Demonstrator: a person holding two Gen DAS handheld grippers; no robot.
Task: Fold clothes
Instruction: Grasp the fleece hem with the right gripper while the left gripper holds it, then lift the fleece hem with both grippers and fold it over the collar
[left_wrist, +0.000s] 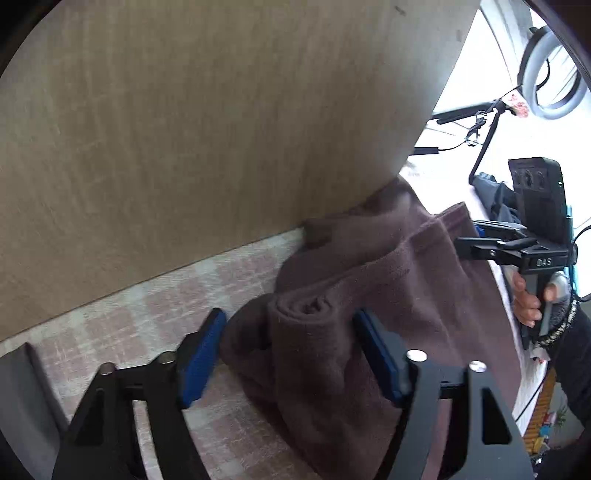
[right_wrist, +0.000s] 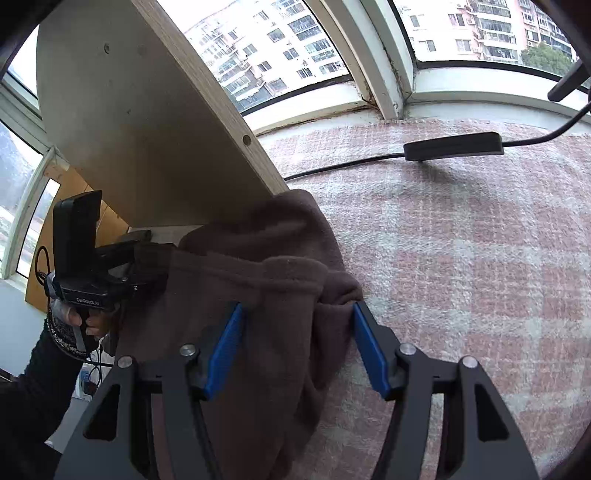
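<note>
A brown fleece garment (left_wrist: 343, 280) lies bunched on the pink checked cloth (left_wrist: 155, 314), pushed against a wooden board (left_wrist: 207, 118). My left gripper (left_wrist: 291, 354) is open, its blue pads either side of a rolled fold of the garment. In the right wrist view the same garment (right_wrist: 258, 266) sits between the open jaws of my right gripper (right_wrist: 297, 347). The right gripper also shows in the left wrist view (left_wrist: 476, 240) at the garment's far edge, and the left gripper shows in the right wrist view (right_wrist: 125, 254), partly hidden by fabric.
The wooden board (right_wrist: 140, 122) stands upright to the left. A black cable with a flat box (right_wrist: 454, 146) lies on the checked cloth (right_wrist: 461, 240) near the window. A ring light (left_wrist: 554, 81) stands at the far right.
</note>
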